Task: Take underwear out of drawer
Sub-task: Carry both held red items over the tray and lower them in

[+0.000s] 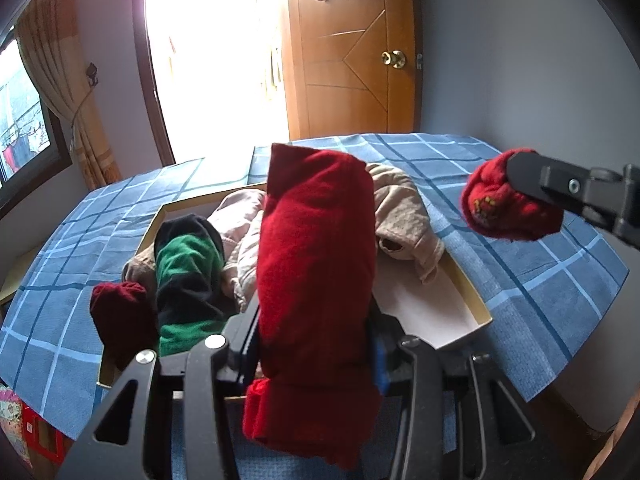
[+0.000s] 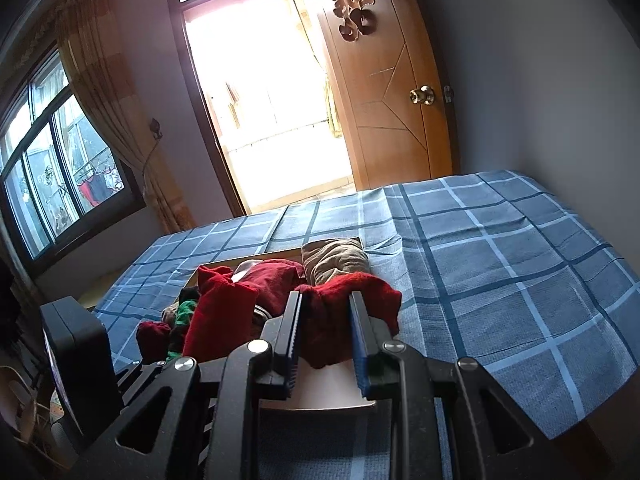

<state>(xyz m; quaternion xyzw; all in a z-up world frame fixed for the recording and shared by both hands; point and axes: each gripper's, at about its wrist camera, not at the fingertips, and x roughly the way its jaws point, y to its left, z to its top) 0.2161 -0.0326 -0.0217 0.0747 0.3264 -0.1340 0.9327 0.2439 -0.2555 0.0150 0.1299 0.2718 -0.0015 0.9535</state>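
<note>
Both grippers were clamped on red underwear: the left gripper (image 1: pixel 316 320) gripped a long red roll (image 1: pixel 316 248) above the drawer (image 1: pixel 468 292), the right gripper (image 2: pixel 326 332) a smaller red piece (image 2: pixel 352 300) (over the checked blue sheet (image 2: pixel 500 280)).

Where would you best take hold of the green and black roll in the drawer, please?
Take the green and black roll across its raised middle, from above. It lies lengthwise in the drawer, with the dark red roll on one side and pink cloth on the other, so side access looks blocked.
</note>
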